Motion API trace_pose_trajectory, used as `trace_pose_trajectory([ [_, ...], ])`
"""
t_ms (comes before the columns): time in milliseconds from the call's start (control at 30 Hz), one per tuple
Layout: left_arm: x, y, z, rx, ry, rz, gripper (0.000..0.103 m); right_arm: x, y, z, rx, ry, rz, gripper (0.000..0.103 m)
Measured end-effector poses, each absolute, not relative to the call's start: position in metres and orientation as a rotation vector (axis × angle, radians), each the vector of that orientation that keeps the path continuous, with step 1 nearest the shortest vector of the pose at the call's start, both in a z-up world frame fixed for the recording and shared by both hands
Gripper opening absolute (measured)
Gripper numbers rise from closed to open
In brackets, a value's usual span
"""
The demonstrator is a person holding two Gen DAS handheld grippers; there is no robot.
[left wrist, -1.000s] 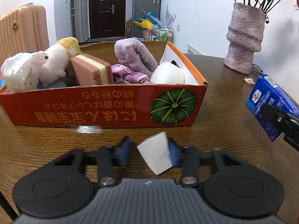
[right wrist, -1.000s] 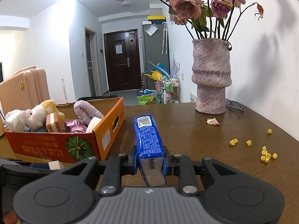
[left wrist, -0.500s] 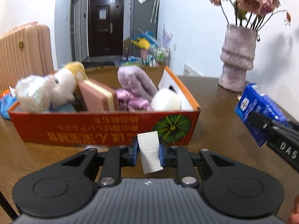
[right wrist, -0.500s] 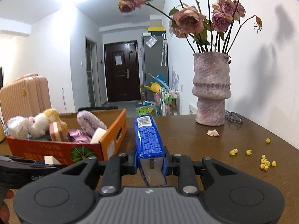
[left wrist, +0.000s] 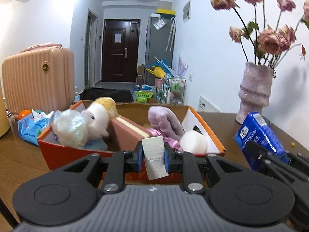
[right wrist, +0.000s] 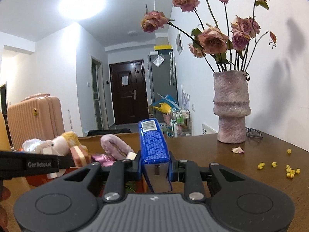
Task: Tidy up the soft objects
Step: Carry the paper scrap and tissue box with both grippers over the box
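My left gripper [left wrist: 154, 157] is shut on a small white foam block [left wrist: 154, 157], held above the near wall of the orange cardboard box [left wrist: 63, 151]. Inside the box lie a white plush toy [left wrist: 95, 120], a pink and cream sponge [left wrist: 128, 133], a purple fuzzy roll [left wrist: 165, 120] and a white round sponge [left wrist: 194, 142]. My right gripper [right wrist: 155, 166] is shut on a blue tissue pack [right wrist: 153, 145], raised over the table to the right of the box [right wrist: 92, 138]. In the left wrist view that tissue pack [left wrist: 257, 133] shows at the right.
A pink vase [right wrist: 230, 106] with dried roses stands at the back right of the brown table [right wrist: 202, 154]. Yellow crumbs [right wrist: 289, 171] and a petal [right wrist: 237, 149] lie near it. A blue wipes pack [left wrist: 32, 126] lies left of the box, and a pink suitcase [left wrist: 38, 77] stands behind.
My left gripper closed on the white foam block, lifted it off the table and brought it up to the box's near wall. My right gripper carried the tissue pack slightly toward the box.
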State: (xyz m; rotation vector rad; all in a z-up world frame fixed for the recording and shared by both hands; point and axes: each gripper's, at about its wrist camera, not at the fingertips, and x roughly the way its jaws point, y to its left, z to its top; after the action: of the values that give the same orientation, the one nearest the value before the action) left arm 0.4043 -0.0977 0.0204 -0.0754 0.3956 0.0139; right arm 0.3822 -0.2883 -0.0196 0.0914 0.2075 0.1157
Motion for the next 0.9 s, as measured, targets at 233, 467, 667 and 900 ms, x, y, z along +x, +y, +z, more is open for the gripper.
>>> trace_pose_trajectory([
  [233, 0.407, -0.078, 0.029, -0.077, 0.341, 0.042, 0.022, 0.385, -0.263, -0.019, 0.077, 0.175, 0.118, 0.023],
  [467, 0.422, -0.057, 0.033, -0.079, 0.311, 0.073, 0.021, 0.403, -0.243, -0.019, 0.085, 0.161, 0.105, 0.023],
  [667, 0.438, -0.041, 0.033, -0.082, 0.300, 0.096, 0.021, 0.421, -0.225, -0.019, 0.087, 0.154, 0.107, 0.023],
  [900, 0.456, -0.030, 0.032, -0.067, 0.277, 0.116, 0.022, 0.438, -0.209, -0.021, 0.079, 0.152, 0.119, 0.023],
])
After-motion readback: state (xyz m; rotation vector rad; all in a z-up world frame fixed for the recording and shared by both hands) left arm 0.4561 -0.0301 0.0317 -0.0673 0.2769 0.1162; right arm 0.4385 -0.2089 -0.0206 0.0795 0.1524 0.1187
